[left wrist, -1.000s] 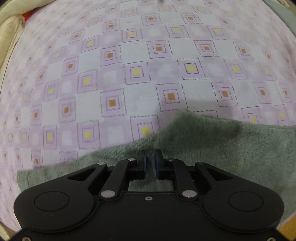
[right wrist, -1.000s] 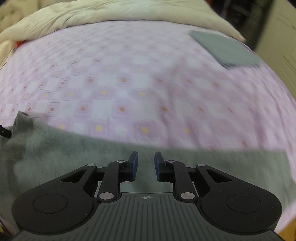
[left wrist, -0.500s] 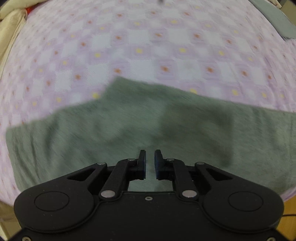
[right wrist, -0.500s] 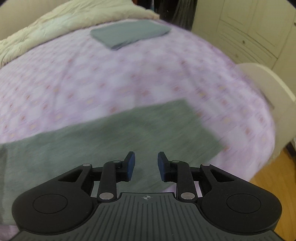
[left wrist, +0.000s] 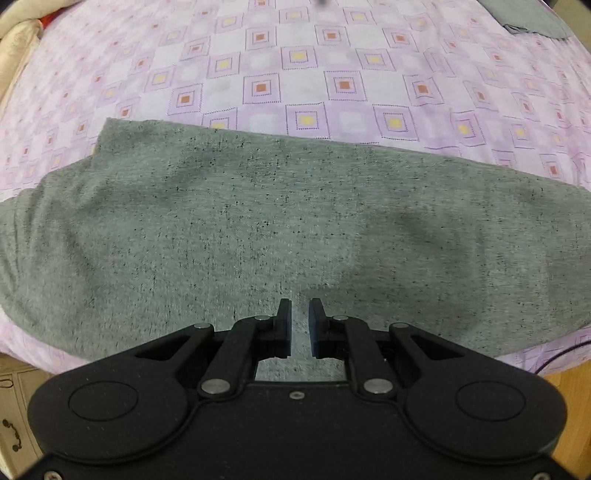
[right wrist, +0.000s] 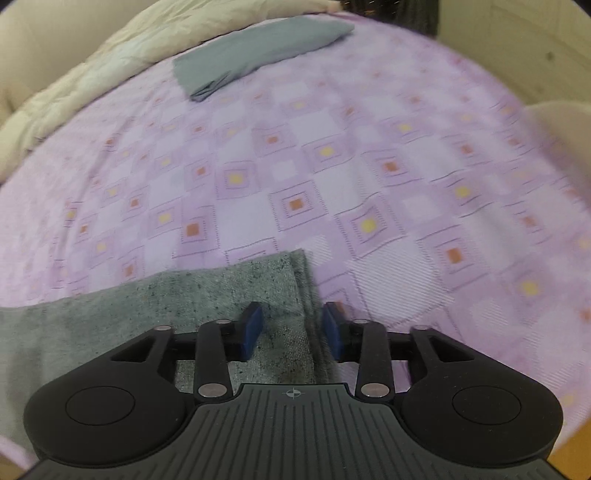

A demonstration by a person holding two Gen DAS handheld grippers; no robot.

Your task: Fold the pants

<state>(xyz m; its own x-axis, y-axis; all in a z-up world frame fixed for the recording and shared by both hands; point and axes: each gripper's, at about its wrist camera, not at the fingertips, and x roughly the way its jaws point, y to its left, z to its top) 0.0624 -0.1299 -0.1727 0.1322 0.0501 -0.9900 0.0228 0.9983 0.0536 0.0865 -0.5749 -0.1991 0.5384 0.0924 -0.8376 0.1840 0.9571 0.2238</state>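
Note:
The green-grey speckled pants [left wrist: 277,221] lie flat in a long band across the purple patterned bedsheet [left wrist: 295,74]. My left gripper [left wrist: 300,314] hovers over their near edge, jaws almost together with a narrow gap and nothing between them. In the right wrist view the hemmed end of the pants [right wrist: 258,295] lies under my right gripper [right wrist: 293,319], which is open with the hem edge between its fingers, not clamped.
A folded grey garment [right wrist: 255,51] lies at the far side of the bed, also in the left wrist view [left wrist: 528,14]. A cream duvet [right wrist: 110,62] is bunched along the far edge. Wooden floor [left wrist: 569,387] and a cabinet [left wrist: 14,406] lie below the bed's near edge.
The left gripper let go of the pants and pulled back, so the whole band now shows. The right gripper swung right to the hem end, came down and opened wider.

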